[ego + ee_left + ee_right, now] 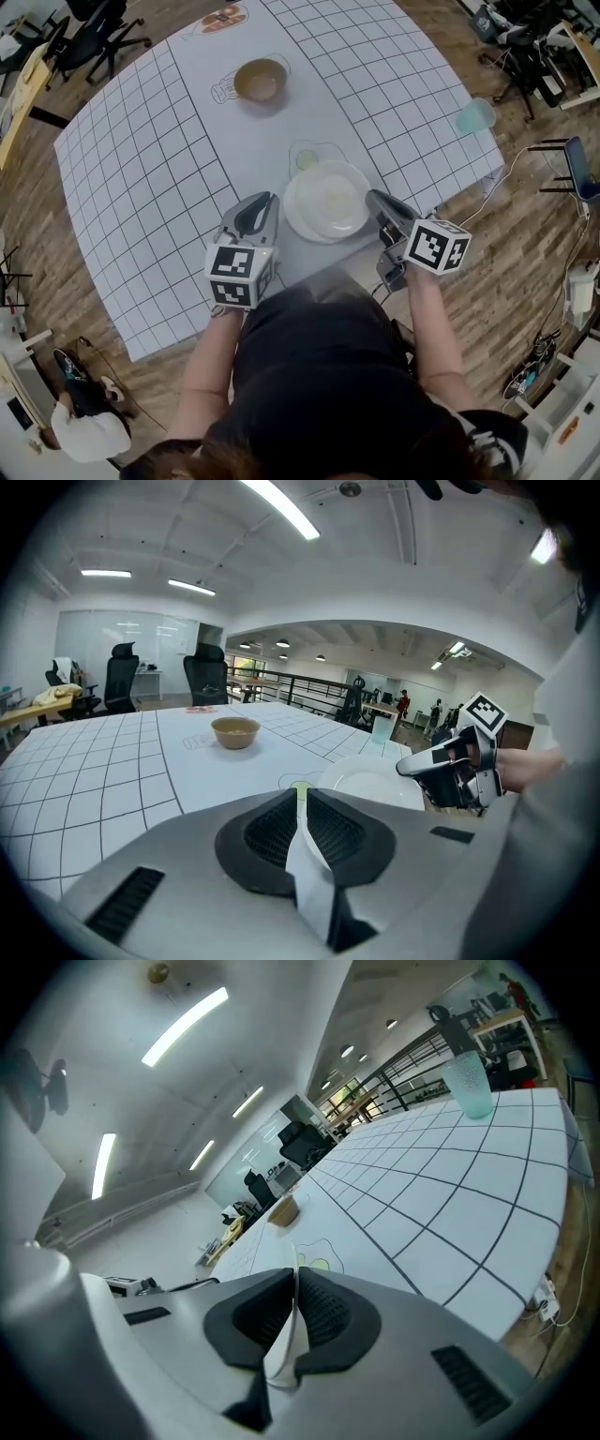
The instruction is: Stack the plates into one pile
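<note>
**Grippers flank plate pile on gridded table**

From the head camera, the white plates [328, 202] lie one on another near the front edge of the gridded mat [141, 187]. The left gripper [272, 197] sits just beside their left rim and the right gripper [369, 194] at their right rim. Each gripper's own view shows its jaws pressed almost together and pinching nothing, with a thin pale strip in the seam. Of the two gripper views, the left takes in the plates with the right gripper beside them. The right shows a teal cup [466, 1077] and a brown bowl [281, 1209] instead. The marker cubes [239, 274] carry black-and-white square codes. A printed picture [222, 17] at the mat's far edge is too small to read.
</note>
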Tool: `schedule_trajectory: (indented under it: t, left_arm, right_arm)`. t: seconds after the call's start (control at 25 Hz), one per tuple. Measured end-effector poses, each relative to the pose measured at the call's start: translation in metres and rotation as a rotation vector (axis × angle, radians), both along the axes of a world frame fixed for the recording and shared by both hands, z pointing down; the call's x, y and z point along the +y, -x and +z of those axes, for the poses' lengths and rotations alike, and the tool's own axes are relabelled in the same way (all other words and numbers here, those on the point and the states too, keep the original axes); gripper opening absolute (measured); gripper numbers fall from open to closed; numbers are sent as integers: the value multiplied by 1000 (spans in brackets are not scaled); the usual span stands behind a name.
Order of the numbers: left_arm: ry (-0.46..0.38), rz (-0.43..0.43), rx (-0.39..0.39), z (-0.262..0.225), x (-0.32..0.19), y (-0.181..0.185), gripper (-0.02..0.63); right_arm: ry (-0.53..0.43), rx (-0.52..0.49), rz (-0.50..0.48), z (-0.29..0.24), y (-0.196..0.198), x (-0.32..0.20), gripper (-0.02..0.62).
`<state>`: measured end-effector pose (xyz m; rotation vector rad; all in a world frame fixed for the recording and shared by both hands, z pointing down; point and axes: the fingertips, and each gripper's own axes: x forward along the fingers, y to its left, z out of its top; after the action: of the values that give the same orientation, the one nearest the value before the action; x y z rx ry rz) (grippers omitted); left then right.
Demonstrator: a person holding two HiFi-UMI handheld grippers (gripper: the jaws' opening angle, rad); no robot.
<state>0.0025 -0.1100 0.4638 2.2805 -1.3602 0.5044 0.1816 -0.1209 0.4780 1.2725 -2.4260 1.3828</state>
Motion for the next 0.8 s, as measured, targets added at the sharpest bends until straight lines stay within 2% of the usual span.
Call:
schedule_trajectory:
  t: [0.28, 0.44, 0.64, 0.8]
  left_arm:
    - [25, 5, -11, 9, 5, -2, 55]
    - [39, 8, -17, 15, 6, -4, 55]
    - [45, 5, -22, 18, 6, -4, 55]
    - [44, -3, -26, 18, 7, -2, 55]
  right_arm:
    - [30, 167, -3, 24, -3, 0, 48]
    - [36, 289, -49, 36, -4, 4, 61]
    - [34, 371, -134, 45, 1, 9, 73]
    - [-18, 460, -171, 44, 0, 8, 95]
